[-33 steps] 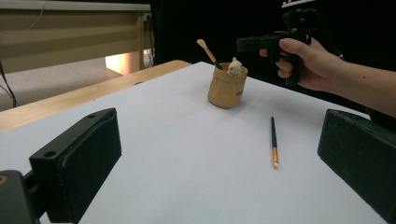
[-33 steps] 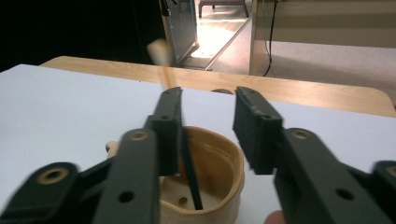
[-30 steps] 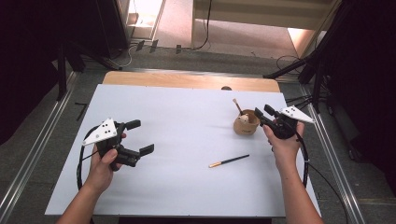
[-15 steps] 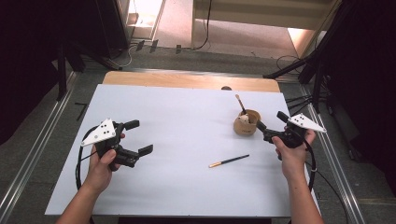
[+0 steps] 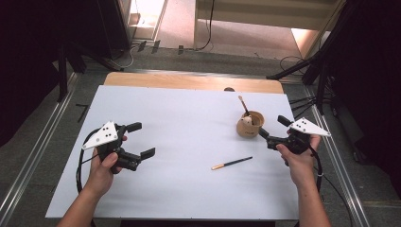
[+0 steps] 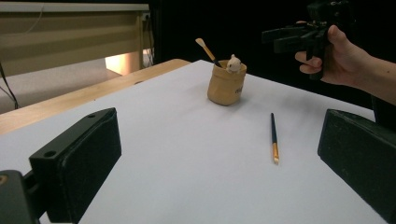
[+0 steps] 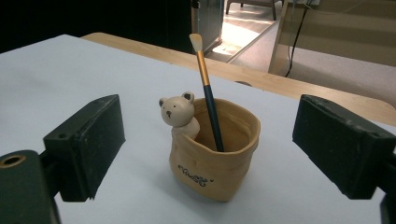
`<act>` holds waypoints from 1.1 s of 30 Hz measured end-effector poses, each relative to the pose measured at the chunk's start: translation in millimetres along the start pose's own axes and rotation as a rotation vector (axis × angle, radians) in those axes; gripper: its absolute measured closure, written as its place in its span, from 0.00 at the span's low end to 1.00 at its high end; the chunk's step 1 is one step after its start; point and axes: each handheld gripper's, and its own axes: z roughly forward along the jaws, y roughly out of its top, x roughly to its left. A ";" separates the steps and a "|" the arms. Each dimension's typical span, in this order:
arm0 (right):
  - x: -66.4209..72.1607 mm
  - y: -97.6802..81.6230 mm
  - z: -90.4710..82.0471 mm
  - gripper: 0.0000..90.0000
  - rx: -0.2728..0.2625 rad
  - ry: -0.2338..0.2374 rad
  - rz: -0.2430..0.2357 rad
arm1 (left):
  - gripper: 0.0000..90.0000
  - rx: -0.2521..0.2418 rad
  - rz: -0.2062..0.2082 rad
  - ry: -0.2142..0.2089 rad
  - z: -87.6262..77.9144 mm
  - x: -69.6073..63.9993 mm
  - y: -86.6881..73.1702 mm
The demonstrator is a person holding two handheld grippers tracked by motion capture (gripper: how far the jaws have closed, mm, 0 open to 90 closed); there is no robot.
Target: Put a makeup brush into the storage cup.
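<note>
- My right gripper (image 5: 273, 131) has just been opening; its jaws stand apart, empty, just beside the bear pot (image 5: 249, 124).
- One brush (image 7: 206, 84) stands in that pot; another brush (image 5: 231, 163) lies near it.
- My left gripper (image 5: 142, 140) stands open and empty, well apart from the pot, hand level.

Even overhead light on white table (image 5: 189, 179); dark surroundings; bright glare behind; sharp, soft shadows.
</note>
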 end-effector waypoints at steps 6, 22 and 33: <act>1.0 5.0 -2.5 0.23 0.029 0.077 -0.055 | 0.00 -0.001 0.000 0.001 -1.1 -0.1 -0.1; -0.7 14.0 6.0 0.59 0.175 0.259 -0.299 | 0.00 -0.005 -0.006 0.008 -2.8 0.1 -2.4; 6.6 10.8 21.4 0.66 0.352 0.424 -0.389 | 0.00 0.000 -0.006 0.002 -1.5 0.6 -2.6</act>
